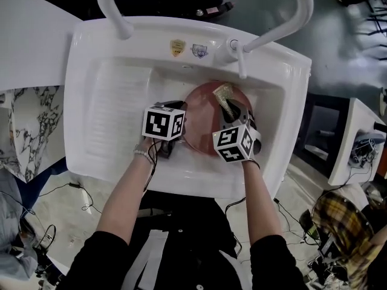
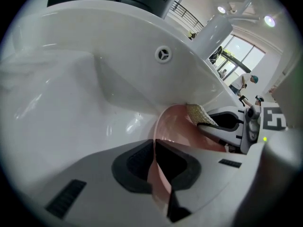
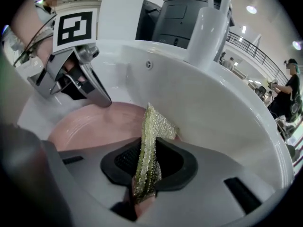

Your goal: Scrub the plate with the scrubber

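Left hand-held gripper (image 2: 155, 145) is pinching the thin rim of the smooth, round pink plate (image 2: 177, 126), which is lying in the glossy white sink (image 1: 109, 101). Right hand-held gripper (image 3: 145, 151) is clamping a coarse yellow-green mesh scrubber (image 3: 152, 126) over the plate.

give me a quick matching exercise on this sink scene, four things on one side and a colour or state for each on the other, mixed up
Column A
1. plate
2. scrubber
3. left gripper
4. sink

Column B
a. white
b. clamped on the plate's rim
c. pink
d. pinched between the jaws of the right gripper

Pairs: 1-c, 2-d, 3-b, 4-a
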A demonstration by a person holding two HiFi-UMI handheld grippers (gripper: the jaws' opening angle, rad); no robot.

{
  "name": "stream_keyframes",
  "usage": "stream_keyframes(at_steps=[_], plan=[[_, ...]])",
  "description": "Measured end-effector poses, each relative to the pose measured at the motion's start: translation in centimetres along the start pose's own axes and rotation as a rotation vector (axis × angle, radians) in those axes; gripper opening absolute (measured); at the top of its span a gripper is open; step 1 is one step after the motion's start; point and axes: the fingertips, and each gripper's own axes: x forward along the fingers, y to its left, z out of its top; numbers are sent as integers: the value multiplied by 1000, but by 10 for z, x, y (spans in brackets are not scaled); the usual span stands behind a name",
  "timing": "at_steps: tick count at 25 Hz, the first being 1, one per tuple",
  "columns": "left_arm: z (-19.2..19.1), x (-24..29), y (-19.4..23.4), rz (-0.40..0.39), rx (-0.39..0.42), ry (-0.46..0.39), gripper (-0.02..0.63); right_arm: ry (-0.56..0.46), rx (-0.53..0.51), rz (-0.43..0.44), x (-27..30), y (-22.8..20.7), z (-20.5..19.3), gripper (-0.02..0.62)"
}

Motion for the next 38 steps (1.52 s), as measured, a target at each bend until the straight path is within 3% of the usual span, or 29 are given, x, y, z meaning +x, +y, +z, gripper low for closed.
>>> stream_keyframes(at_steps=[4,11,18,28,38], plan=[[3,0,0,-11,-13,-2,17,1,-155,52,7,11,4,75],[1,-5,-1,-31,-45,-4,17,-11,-584,151,10,48,5,75],[2,-6,0,-36,-53,-8,17,-64,-806,233,7,75,6,74],[2,-5,2,-28,-61,-7,17,-160,-867,439,-16,115,4,75],[0,-4,2,-16,-53,2,17,-124,-706,752,-50,140,-10,75]])
